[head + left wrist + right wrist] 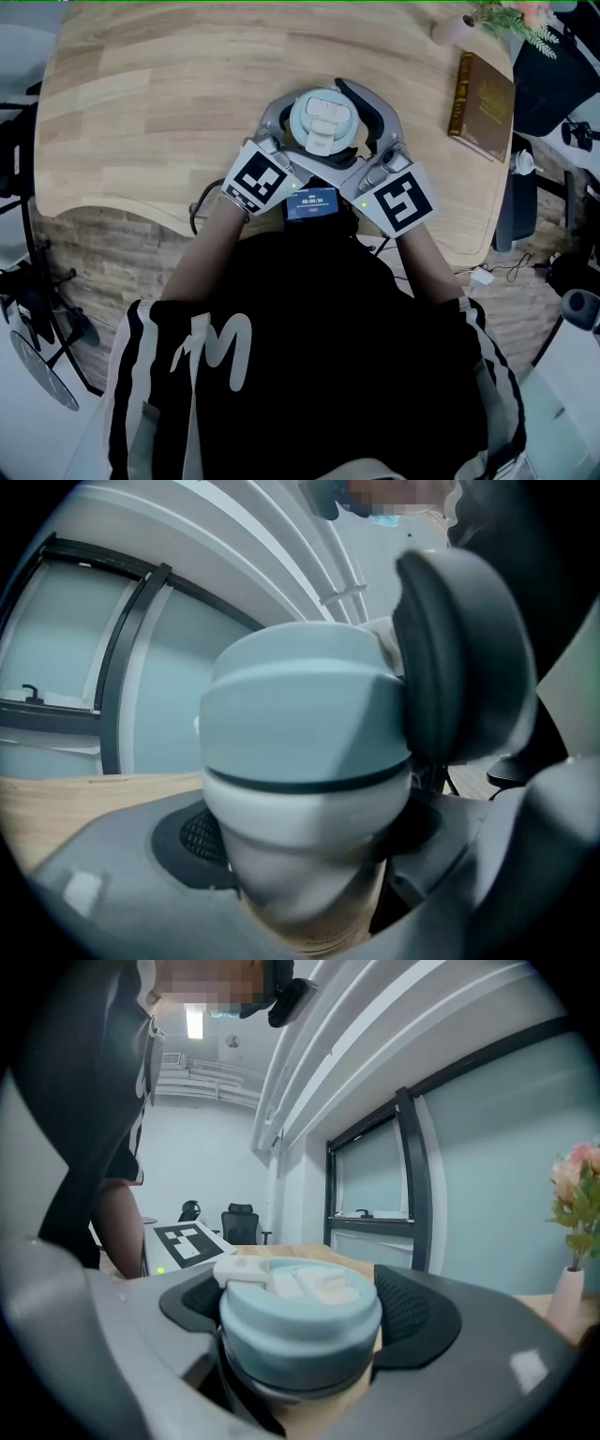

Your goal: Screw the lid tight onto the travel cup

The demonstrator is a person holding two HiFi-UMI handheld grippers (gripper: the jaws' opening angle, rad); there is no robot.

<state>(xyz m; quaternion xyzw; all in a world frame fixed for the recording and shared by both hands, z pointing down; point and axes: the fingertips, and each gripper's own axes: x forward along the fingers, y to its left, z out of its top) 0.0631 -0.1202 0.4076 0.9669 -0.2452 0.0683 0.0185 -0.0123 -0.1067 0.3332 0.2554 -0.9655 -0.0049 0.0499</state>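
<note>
Head view puts the cup [309, 808] upright on the table [141, 112], near my edge, with both grippers meeting around it. My left gripper [298, 855] is clamped on the cup's body below the lid [322, 120], I judge to stop it spinning. My right gripper [298, 1321] is closed around the lid, pads [417, 1312] either side, ready to twist. I can't tell how tight the lid is.
</note>
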